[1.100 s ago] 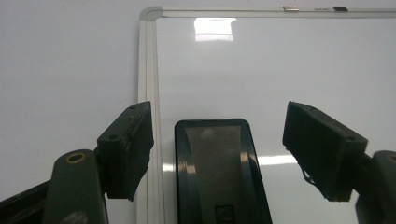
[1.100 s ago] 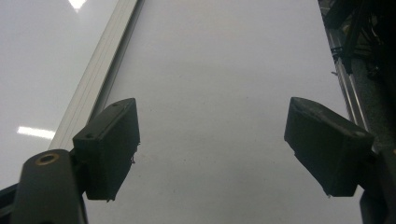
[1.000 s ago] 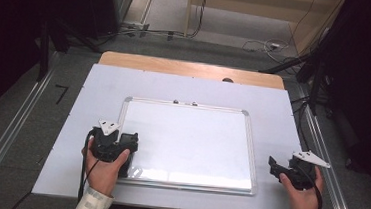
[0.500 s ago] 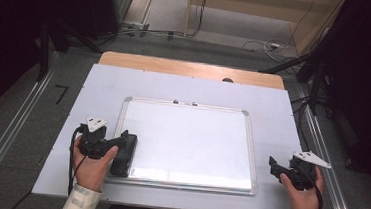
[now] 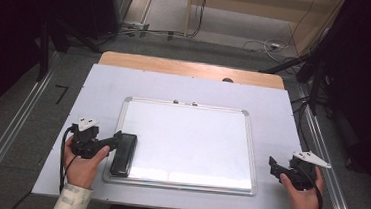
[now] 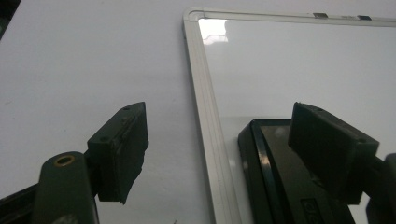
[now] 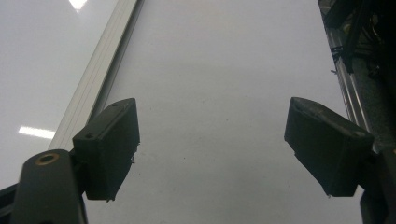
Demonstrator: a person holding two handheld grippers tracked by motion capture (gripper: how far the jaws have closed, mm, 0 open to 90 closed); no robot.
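A black eraser (image 5: 123, 154) lies flat on the left edge of the whiteboard (image 5: 190, 140). My left gripper (image 5: 114, 141) sits just left of it, over the white table. In the left gripper view the eraser (image 6: 275, 172) lies under and beside the right jaw, and the whiteboard frame (image 6: 205, 107) runs through the gap. The left gripper (image 6: 219, 116) has just been opening its jaws; its pads press on nothing. My right gripper (image 5: 273, 166) rests right of the board. The right gripper (image 7: 210, 112) stands open over bare table.
The white table (image 5: 104, 88) carries the board, with a wooden strip (image 5: 186, 67) at its far edge. Metal rails (image 5: 5, 135) run along both sides. Cables lie on the floor beyond. The whiteboard frame (image 7: 100, 60) passes left of the right gripper's jaws.
The left hand has slid left off the board, and the eraser stays lying on the board's left edge, apart from the jaws. The right hand has not moved.
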